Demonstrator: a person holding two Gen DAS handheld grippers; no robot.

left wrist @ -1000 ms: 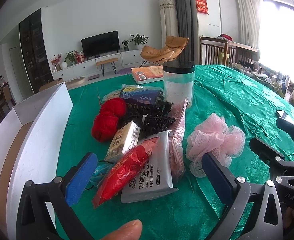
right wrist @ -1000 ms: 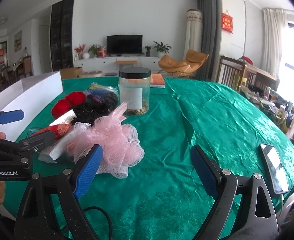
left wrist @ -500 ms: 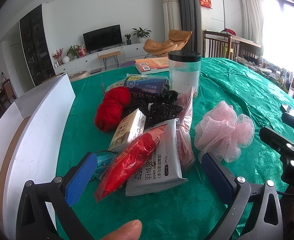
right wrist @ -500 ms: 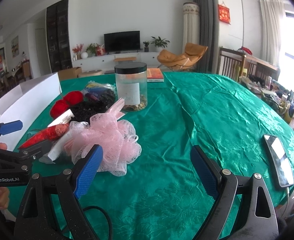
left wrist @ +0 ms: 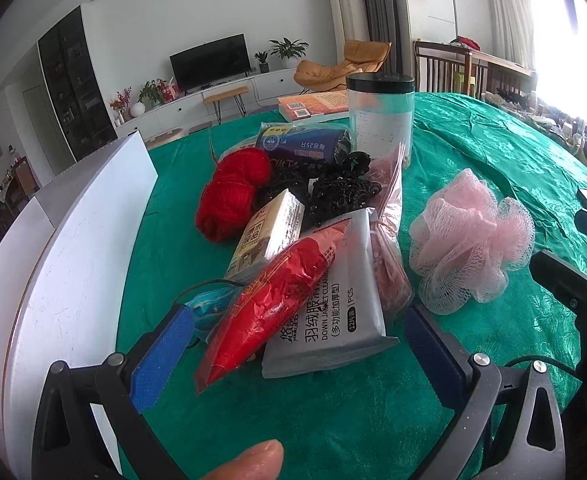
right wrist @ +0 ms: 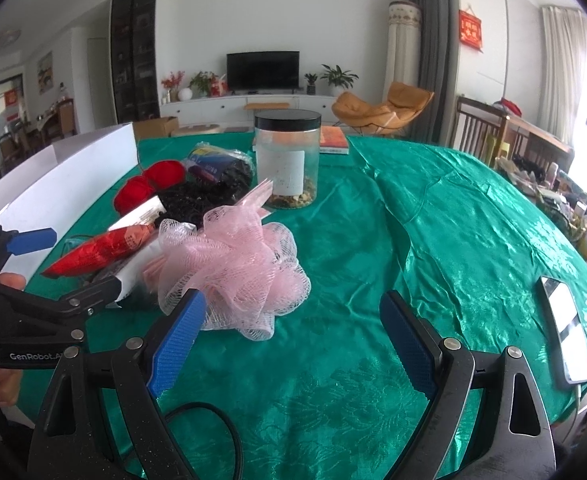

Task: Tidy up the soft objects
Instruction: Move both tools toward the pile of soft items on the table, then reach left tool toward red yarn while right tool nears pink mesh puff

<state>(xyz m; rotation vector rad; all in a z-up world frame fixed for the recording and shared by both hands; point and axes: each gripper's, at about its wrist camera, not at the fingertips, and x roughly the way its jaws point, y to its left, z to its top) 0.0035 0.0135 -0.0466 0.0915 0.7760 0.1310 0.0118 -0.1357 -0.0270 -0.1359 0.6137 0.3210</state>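
Observation:
A pile of soft goods lies on the green tablecloth (left wrist: 493,152). A pink mesh bath pouf (left wrist: 469,240) (right wrist: 233,268) sits at its right. A red packet (left wrist: 269,304) lies on a white wipes pack (left wrist: 333,320). Red yarn (left wrist: 233,192), black hair ties (left wrist: 333,188) and a tissue pack (left wrist: 269,236) lie behind. My left gripper (left wrist: 297,356) is open, its jaws standing either side of the red packet's near end. My right gripper (right wrist: 293,344) is open and empty, just in front of the pouf.
A white open box (left wrist: 73,260) (right wrist: 65,176) stands at the left of the pile. A clear jar with a black lid (left wrist: 379,116) (right wrist: 287,160) stands behind the pile, with a book (left wrist: 313,106) beyond it. A phone (right wrist: 565,324) lies at the right edge.
Both grippers have moved forward toward the pile, which now looks larger. The left gripper's jaws now flank the red packet's near end. Both stay open.

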